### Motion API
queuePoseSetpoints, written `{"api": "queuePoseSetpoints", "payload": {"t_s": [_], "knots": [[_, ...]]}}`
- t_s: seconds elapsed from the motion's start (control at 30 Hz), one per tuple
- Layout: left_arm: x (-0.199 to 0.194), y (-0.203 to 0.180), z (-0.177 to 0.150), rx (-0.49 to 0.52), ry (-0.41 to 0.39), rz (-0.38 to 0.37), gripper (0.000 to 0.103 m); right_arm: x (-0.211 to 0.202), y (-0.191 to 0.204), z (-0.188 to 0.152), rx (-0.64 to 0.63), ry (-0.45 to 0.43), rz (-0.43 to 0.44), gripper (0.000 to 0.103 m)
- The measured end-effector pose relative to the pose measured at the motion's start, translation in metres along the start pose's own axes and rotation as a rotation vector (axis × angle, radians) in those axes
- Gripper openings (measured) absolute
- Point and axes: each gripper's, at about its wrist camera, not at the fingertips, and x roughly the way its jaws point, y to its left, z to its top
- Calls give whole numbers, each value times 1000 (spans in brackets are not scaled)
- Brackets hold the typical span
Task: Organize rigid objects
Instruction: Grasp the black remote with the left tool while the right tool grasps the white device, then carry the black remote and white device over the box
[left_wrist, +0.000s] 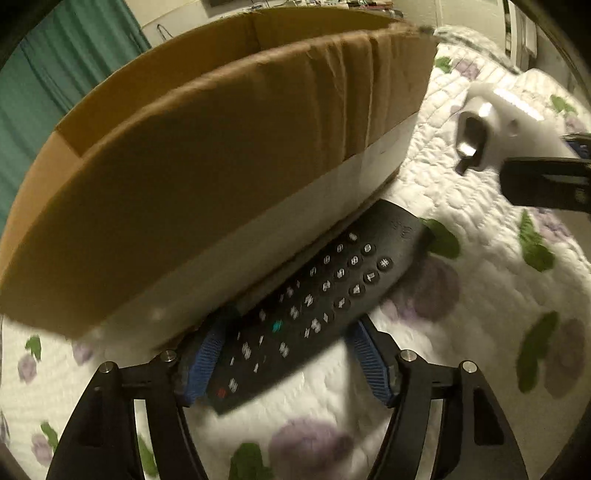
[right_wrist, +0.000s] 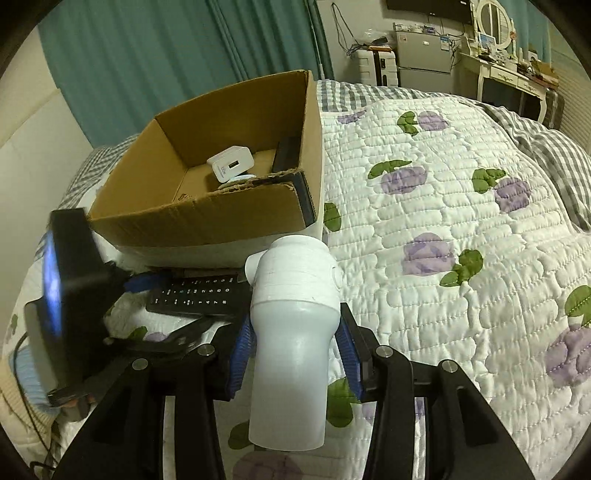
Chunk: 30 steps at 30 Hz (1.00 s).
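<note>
A black remote control (left_wrist: 317, 299) lies on the quilt against the foot of an open cardboard box (left_wrist: 207, 173). My left gripper (left_wrist: 291, 354) straddles its near end, and the blue pads (left_wrist: 201, 363) look closed on it. It also shows in the right wrist view (right_wrist: 195, 295). My right gripper (right_wrist: 295, 350) is shut on a white plastic device (right_wrist: 295, 332), held above the quilt in front of the box (right_wrist: 221, 218). The white device also shows at the right of the left wrist view (left_wrist: 491, 125). A white charger (right_wrist: 232, 163) and a dark flat object (right_wrist: 286, 155) lie inside the box.
A white quilt with purple flowers (right_wrist: 443, 229) covers the bed and stretches right of the box. Teal curtains (right_wrist: 166, 55) hang behind. A small fridge (right_wrist: 423, 59) and a white dressing table (right_wrist: 509, 70) stand at the far end of the room.
</note>
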Motion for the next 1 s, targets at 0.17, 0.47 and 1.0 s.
{"api": "queuePoseSetpoints", "payload": {"t_s": [0.17, 0.47, 1.0], "knots": [[-7, 1, -3, -21, -23, -29, 51, -5, -2, -1, 15, -7, 1, 43], [-53, -15, -26, -43, -7, -90, 19, -16, -9, -5, 25, -34, 1, 43], [-151, 1, -39, -253, -123, -166, 18, -85, 15, -16, -33, -101, -31, 43]]}}
